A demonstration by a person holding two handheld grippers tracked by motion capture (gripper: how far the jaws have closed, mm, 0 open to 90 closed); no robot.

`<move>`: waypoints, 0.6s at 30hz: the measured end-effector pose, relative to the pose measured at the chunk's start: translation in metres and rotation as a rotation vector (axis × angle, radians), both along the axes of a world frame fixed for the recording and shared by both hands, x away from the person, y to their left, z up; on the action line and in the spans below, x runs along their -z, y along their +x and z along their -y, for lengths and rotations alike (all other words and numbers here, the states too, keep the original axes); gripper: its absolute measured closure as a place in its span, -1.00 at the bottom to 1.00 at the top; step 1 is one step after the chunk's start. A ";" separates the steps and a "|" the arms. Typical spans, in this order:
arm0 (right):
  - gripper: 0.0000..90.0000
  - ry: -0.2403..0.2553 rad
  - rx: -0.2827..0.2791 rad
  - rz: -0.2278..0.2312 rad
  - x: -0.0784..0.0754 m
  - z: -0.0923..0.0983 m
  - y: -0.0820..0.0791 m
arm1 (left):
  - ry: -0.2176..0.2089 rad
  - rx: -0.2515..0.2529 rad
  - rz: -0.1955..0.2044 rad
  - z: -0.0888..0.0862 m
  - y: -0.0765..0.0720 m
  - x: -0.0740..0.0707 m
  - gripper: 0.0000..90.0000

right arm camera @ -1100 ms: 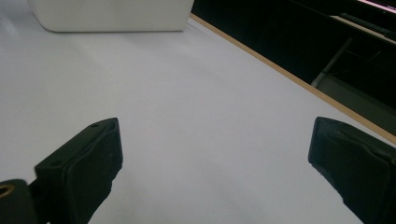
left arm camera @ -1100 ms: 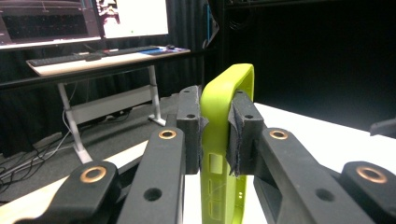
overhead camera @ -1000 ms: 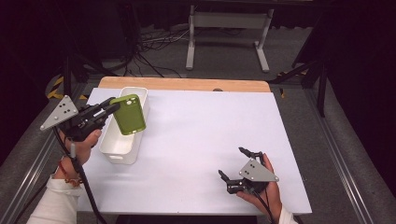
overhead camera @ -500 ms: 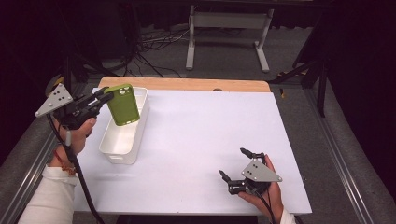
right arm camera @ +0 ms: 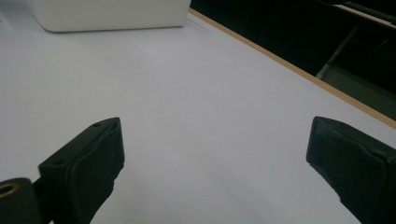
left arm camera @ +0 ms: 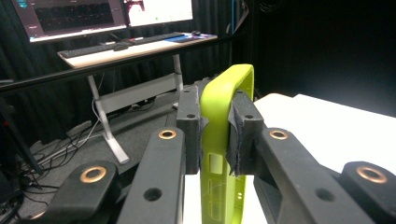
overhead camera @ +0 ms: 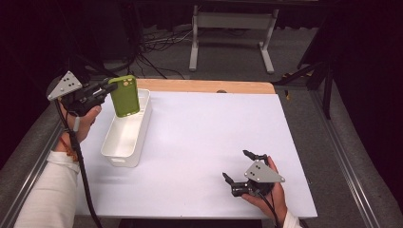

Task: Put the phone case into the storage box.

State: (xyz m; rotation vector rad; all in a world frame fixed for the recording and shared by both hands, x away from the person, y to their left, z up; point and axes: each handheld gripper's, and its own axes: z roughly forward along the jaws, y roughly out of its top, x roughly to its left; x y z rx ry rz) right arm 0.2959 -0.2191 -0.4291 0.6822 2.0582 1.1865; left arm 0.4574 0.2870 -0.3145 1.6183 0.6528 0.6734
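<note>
Green phone case (overhead camera: 125,95) clamped upright in our left tool (overhead camera: 105,89), above the white bin's (overhead camera: 124,137) far end; our right tool (overhead camera: 239,166) gaping, empty, low on the white surface (overhead camera: 204,137)

A lime-green, rounded-corner rubbery phone case (overhead camera: 125,96) hangs upright in the air, its edge pinched between the left gripper's (left arm camera: 215,133) closed pads, camera cut-out at its top. It extends above and below the claw, over the far end of the white rectangular plastic bin (overhead camera: 113,153).
</note>
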 end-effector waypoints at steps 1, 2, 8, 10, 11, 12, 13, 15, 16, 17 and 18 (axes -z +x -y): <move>-0.88 -0.007 0.000 -0.006 0.001 0.000 0.000 | 0.003 -0.005 -0.004 0.000 0.005 0.002 0.72; -0.88 -0.007 0.000 -0.006 0.001 0.000 0.000 | 0.010 -0.008 -0.008 0.000 0.008 0.003 0.72; -0.86 0.001 0.010 -0.006 0.001 0.000 0.002 | 0.022 0.003 -0.043 -0.003 0.036 0.014 0.72; -0.86 -0.004 0.011 -0.009 0.002 0.000 0.004 | 0.028 0.017 -0.048 -0.004 0.044 0.017 0.72; -0.86 -0.007 0.013 -0.014 0.002 -0.001 0.005 | 0.039 0.014 -0.053 -0.004 0.048 0.019 0.72; -0.86 -0.009 0.017 -0.019 0.003 -0.001 0.006 | 0.035 0.012 -0.053 -0.004 0.052 0.022 0.72; -0.86 -0.013 0.019 -0.022 0.003 -0.002 0.007 | 0.030 0.018 -0.065 -0.005 0.056 0.024 0.72; -0.86 -0.020 0.017 -0.028 0.004 -0.003 0.009 | 0.020 0.029 -0.072 -0.005 0.064 0.029 0.72; -0.86 -0.026 0.016 -0.027 0.004 -0.004 0.010 | 0.030 0.030 -0.077 -0.004 0.067 0.031 0.72; -0.86 -0.031 0.019 -0.025 0.004 -0.006 0.010 | 0.031 0.034 -0.079 -0.004 0.070 0.033 0.72; -0.86 -0.036 0.021 -0.023 0.004 -0.006 0.011 | 0.029 0.040 -0.082 -0.002 0.074 0.035 0.72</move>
